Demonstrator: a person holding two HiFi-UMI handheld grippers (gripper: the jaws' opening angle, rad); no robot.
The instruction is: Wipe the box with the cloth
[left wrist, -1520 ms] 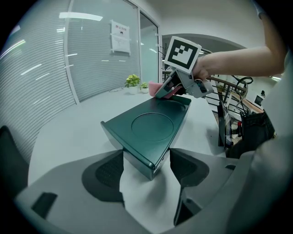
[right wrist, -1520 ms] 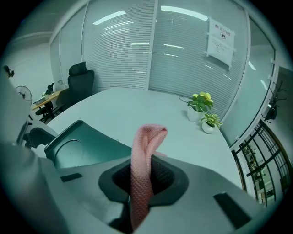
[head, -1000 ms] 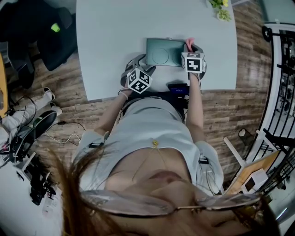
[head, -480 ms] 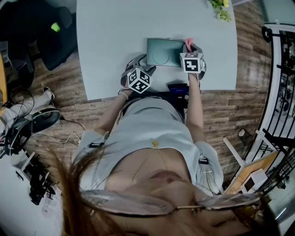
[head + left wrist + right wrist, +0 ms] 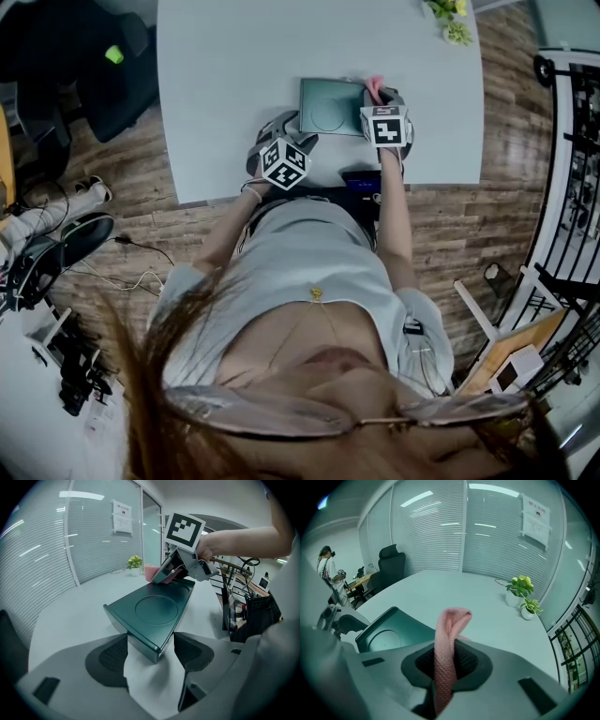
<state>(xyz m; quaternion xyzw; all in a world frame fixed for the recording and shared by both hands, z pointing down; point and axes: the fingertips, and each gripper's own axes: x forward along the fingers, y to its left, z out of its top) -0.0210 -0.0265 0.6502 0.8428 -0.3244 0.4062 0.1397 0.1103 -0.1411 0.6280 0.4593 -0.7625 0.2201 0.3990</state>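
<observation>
A dark green box (image 5: 328, 105) with a round recess in its lid lies flat on the pale table (image 5: 234, 56), near the front edge. My left gripper (image 5: 284, 125) stands open at the box's near left corner. In the left gripper view that corner of the box (image 5: 154, 620) sits between the spread fingers of the left gripper (image 5: 151, 656). My right gripper (image 5: 379, 96) is at the box's right end, shut on a pink cloth (image 5: 373, 87). The pink cloth (image 5: 446, 644) stands up folded from the right gripper (image 5: 445, 665), with the box (image 5: 389, 632) below left.
Two small potted plants (image 5: 448, 19) stand at the table's far right corner. A dark blue item (image 5: 362, 179) sits at the front edge by my right forearm. An office chair (image 5: 389, 557) and a person (image 5: 328, 571) are beyond the table's far left.
My right gripper with the pink cloth has shifted slightly left over the box's right end. The left gripper and the box have stayed put.
</observation>
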